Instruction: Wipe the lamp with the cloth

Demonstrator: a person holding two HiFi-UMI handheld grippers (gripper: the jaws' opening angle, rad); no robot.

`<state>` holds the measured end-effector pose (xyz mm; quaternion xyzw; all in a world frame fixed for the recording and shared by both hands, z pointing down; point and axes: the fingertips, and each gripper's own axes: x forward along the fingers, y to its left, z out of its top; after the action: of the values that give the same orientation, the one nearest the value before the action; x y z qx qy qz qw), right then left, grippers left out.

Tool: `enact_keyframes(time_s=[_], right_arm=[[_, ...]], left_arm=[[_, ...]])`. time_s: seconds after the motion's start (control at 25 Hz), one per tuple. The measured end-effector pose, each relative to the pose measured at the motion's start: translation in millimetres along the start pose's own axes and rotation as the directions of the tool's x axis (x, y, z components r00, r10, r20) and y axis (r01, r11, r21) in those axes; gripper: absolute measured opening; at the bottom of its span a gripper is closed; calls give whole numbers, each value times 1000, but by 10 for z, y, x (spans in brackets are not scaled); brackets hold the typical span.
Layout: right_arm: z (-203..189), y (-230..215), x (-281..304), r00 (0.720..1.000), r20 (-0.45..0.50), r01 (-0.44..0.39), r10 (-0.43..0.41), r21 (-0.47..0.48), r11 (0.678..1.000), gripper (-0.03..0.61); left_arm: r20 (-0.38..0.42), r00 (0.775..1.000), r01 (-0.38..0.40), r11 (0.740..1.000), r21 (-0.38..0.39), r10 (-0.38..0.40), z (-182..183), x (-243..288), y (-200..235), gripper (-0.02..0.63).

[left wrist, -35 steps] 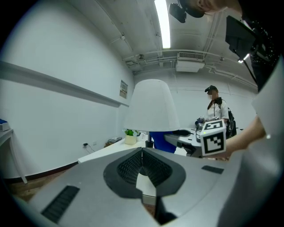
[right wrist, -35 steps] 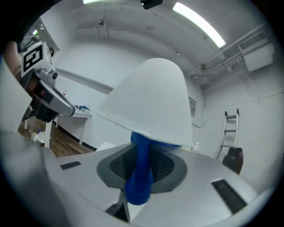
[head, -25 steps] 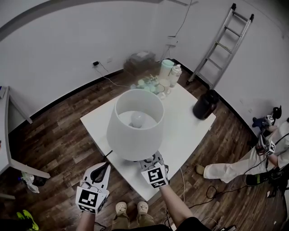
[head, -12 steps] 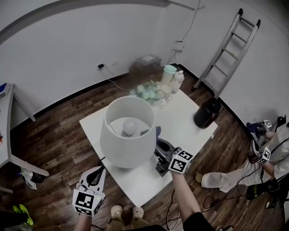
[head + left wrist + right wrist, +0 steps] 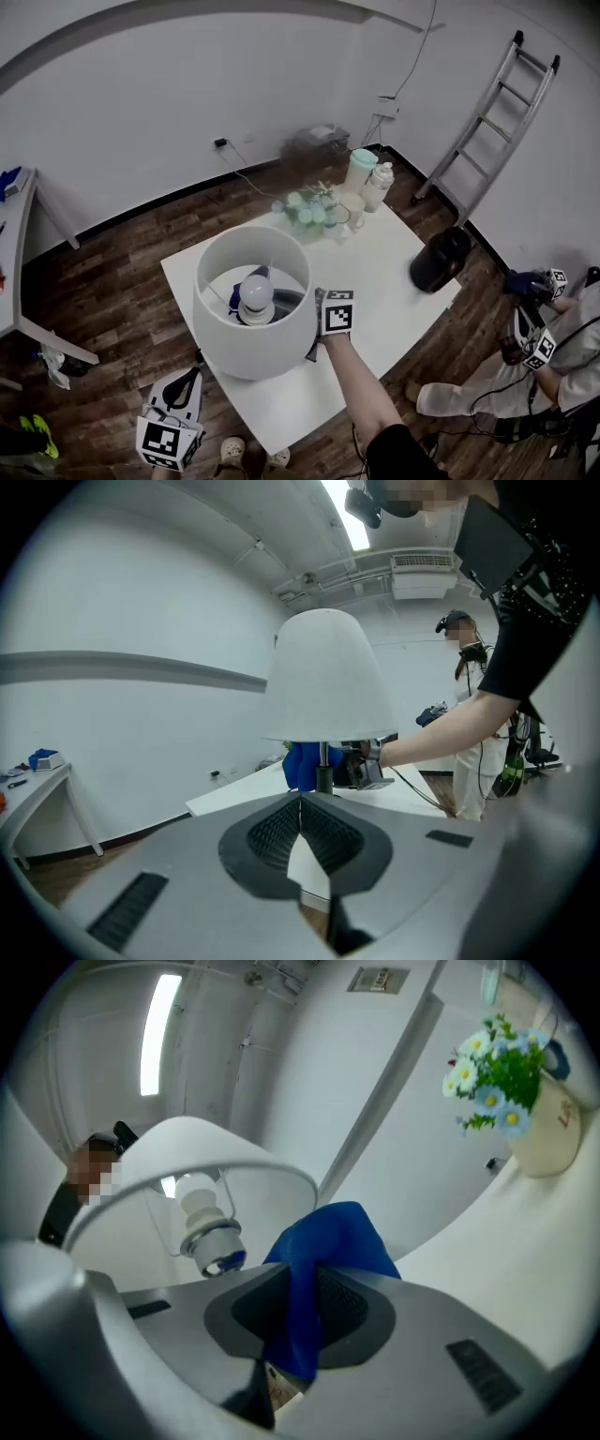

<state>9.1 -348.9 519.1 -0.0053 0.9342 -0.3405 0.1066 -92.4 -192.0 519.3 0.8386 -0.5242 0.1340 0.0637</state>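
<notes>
A white table (image 5: 380, 281) carries the lamp, whose white shade (image 5: 258, 328) is seen from above with the bulb (image 5: 255, 292) inside. My right gripper (image 5: 305, 1283) is shut on the blue cloth (image 5: 328, 1237). It reaches in under the shade from the right, below the bulb socket (image 5: 211, 1232). In the head view only its marker cube (image 5: 337, 312) shows beside the shade, plus a bit of the blue cloth (image 5: 234, 298) through the shade's top. My left gripper (image 5: 194, 375) hangs low off the table's front-left corner, shut and empty (image 5: 300, 803), facing the lamp stem (image 5: 323, 772).
At the table's far side stand a mug of flowers (image 5: 311, 210), a jar (image 5: 361, 169) and a bottle (image 5: 380, 186). A black pot (image 5: 439, 260) sits at the right corner. A ladder (image 5: 506, 117) leans on the wall. A person (image 5: 525, 370) sits on the floor at the right.
My right gripper has swung with the cloth from the table's front edge round the lamp's right side and in under the shade. The left gripper has stayed low at the front left.
</notes>
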Motion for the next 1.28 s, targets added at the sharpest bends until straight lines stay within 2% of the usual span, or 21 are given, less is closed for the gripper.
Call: enact_keyframes(time_s=[0.12,0.24,0.32,0.4,0.52,0.64,0.76,0.84,0.92,1.04,1.12,1.2,1.28], right_arm=[[-171,-71,81,999,-49,-20,22,38,999,75],[-273,-224,31,993,-107,54,-51,28,998,75],[-466,-373,-46,960,-228,156,-163,-48,987,75],[-601,-513,-156,919,-284,254,-273,-102,962,75],[-620,-652,-292,880,-267,366,-394,-149,919,75],[-614,-685,-371,840,-239,440,-487,-222,870,75],[-447,-571,-518,828,-115,518,-548,-216,828,75],[-378,-418,-738,787,-25,599,-617,-212,772,75],[-419,-172,-1011,720,41,684,-693,-211,698,75],[-583,393,-1208,643,117,749,-757,-300,591,75],[-663,793,-1219,590,180,774,-787,-403,488,75],[-717,1161,-1180,538,271,799,-798,-465,381,75],[-771,1519,-1076,510,387,827,-768,-468,313,75]], left_arm=[[-11,1000,-19,1000,-1,19,-39,0,29,11],[-10,999,-30,1000,-3,30,-32,-24,41,12],[-6,1000,-31,1000,-6,31,-19,-36,31,11],[-3,1000,-24,1000,-3,24,-12,-35,9,11],[-2,1000,-8,1000,-1,8,-20,-22,-28,11],[1,1000,10,1000,-1,-10,-18,-13,-65,11],[16,999,32,999,3,-32,36,5,-105,11],[30,998,46,999,-1,-46,73,2,-136,11],[44,997,61,998,-11,-60,99,-10,-179,11],[75,993,93,995,-27,-91,158,-37,-270,12],[116,986,126,992,-24,-122,273,-38,-376,11],[162,974,159,987,0,-157,399,-36,-515,11],[196,964,183,983,-6,-178,435,-46,-609,11]])
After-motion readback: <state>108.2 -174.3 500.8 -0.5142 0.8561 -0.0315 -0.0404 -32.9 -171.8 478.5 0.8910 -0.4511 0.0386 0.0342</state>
